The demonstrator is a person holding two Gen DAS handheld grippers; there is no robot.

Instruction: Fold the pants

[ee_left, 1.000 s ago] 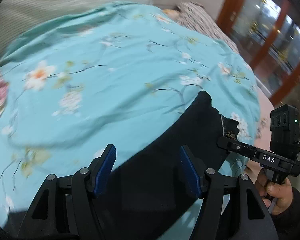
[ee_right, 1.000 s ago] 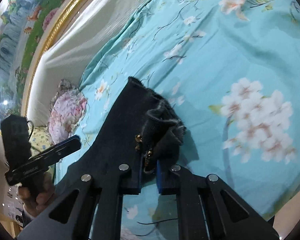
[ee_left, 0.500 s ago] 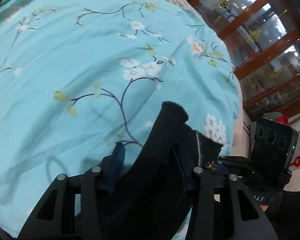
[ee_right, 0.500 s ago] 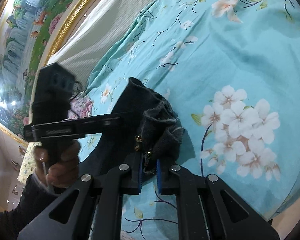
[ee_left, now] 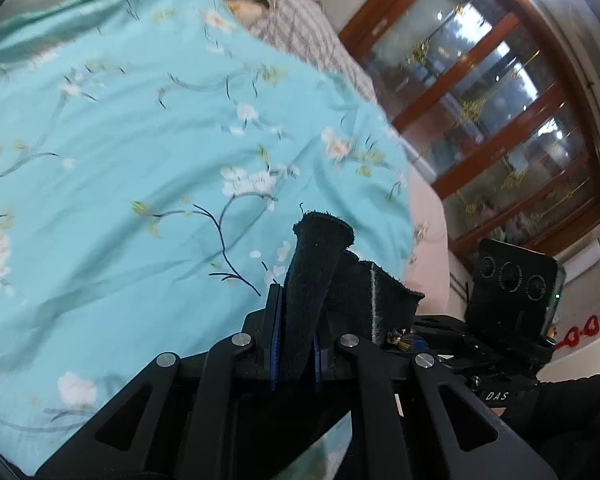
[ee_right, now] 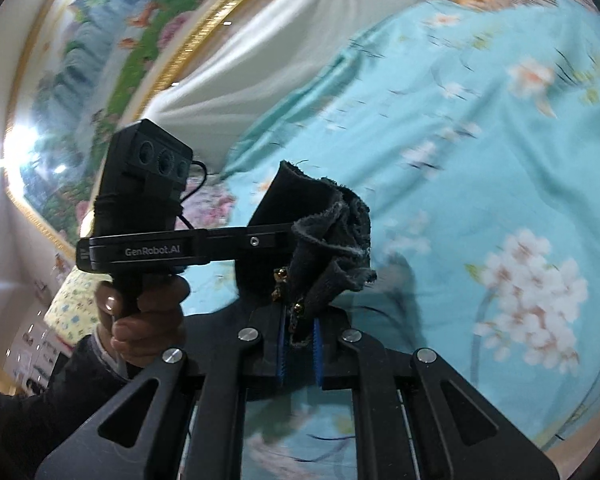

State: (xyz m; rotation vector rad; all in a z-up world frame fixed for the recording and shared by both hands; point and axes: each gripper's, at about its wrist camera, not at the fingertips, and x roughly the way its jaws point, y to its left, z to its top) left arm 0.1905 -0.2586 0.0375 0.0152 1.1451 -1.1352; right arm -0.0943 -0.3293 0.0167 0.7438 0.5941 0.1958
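The pants are black. My left gripper [ee_left: 294, 350] is shut on a fold of the black pants [ee_left: 314, 276], which stands up between its blue pads. My right gripper [ee_right: 300, 344] is shut on the pants' waistband [ee_right: 328, 240], bunched up with small brass rivets showing. The two grippers are close side by side, each seen in the other's view: the right one [ee_left: 512, 320] at the lower right, the left one [ee_right: 148, 208] at the left. Both hold the cloth lifted above the turquoise flowered bedspread [ee_left: 140, 140]. The rest of the pants hangs below, hidden.
The bed [ee_right: 500, 140] fills both views. A cream headboard [ee_right: 300, 36] and a gold-framed painting [ee_right: 100, 60] stand behind it. A wooden glass cabinet [ee_left: 500, 120] is at the right. A checked cloth [ee_left: 304, 36] and floral pillows [ee_right: 216, 208] lie at the bed's edges.
My left gripper has moved right to the pants' top edge and shut on a fold beside the right gripper. Both grippers have lifted the cloth; the right one stayed shut.
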